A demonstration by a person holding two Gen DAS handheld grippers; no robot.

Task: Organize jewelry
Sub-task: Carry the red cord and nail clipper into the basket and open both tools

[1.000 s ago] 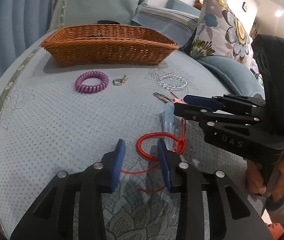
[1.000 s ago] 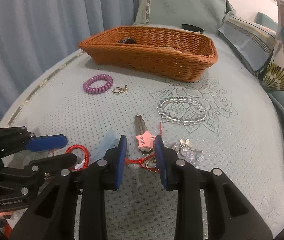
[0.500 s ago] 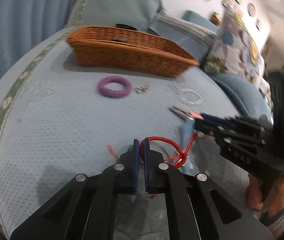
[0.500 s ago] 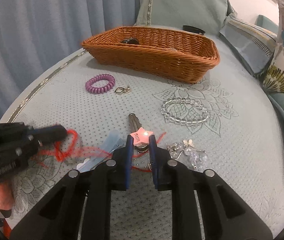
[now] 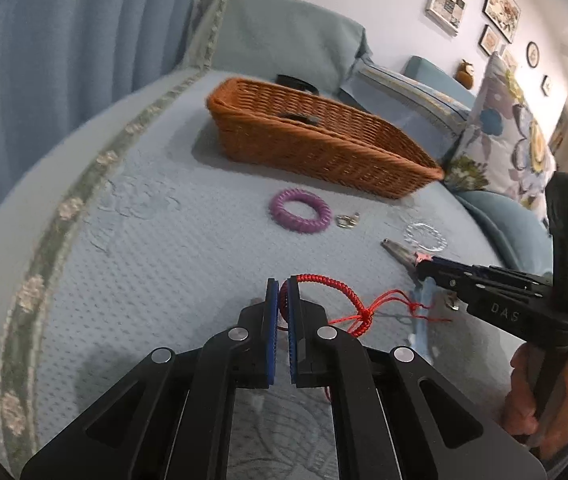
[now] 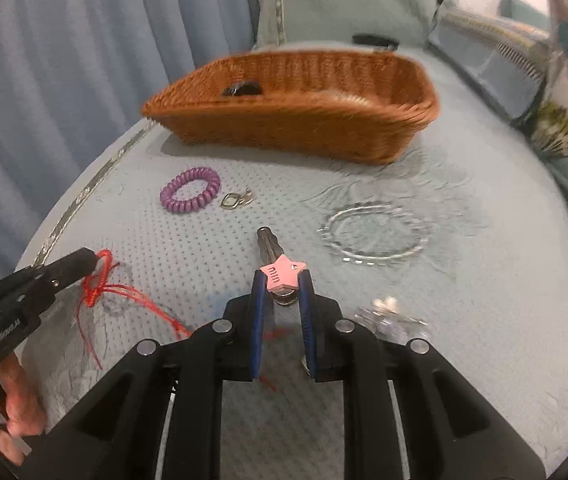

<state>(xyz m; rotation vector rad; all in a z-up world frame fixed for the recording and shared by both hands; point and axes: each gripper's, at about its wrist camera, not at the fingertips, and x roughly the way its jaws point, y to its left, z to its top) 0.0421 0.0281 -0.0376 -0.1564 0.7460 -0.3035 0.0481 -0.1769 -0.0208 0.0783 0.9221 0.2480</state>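
My left gripper [image 5: 282, 286] is shut on a red braided cord bracelet [image 5: 335, 286], whose loop and loose tails hang off to the right above the bedspread. In the right wrist view that same left gripper [image 6: 92, 260] holds the red cord bracelet [image 6: 102, 276] at the left. My right gripper [image 6: 282, 280] is shut on a hair clip with a pink star [image 6: 282, 274]; the clip's metal beak points away from me. In the left wrist view the right gripper [image 5: 423, 266] grips the hair clip [image 5: 397, 250] at the right. A wicker basket [image 5: 323, 148] [image 6: 291, 120] stands further back.
On the bedspread lie a purple spiral hair tie [image 6: 190, 196] [image 5: 299, 210], a small metal ring charm [image 6: 236, 200], a clear bead bracelet [image 6: 375, 236] [image 5: 425, 236] and a clear crystal piece [image 6: 387, 316]. A dark item [image 6: 244, 89] lies in the basket. Pillows [image 5: 499, 128] border the right; a curtain [image 5: 44, 48] hangs left.
Both grippers have shut, the left on the red cord bracelet and the right on the star hair clip. The left gripper has lifted the bracelet and swung leftward; the view now tilts.
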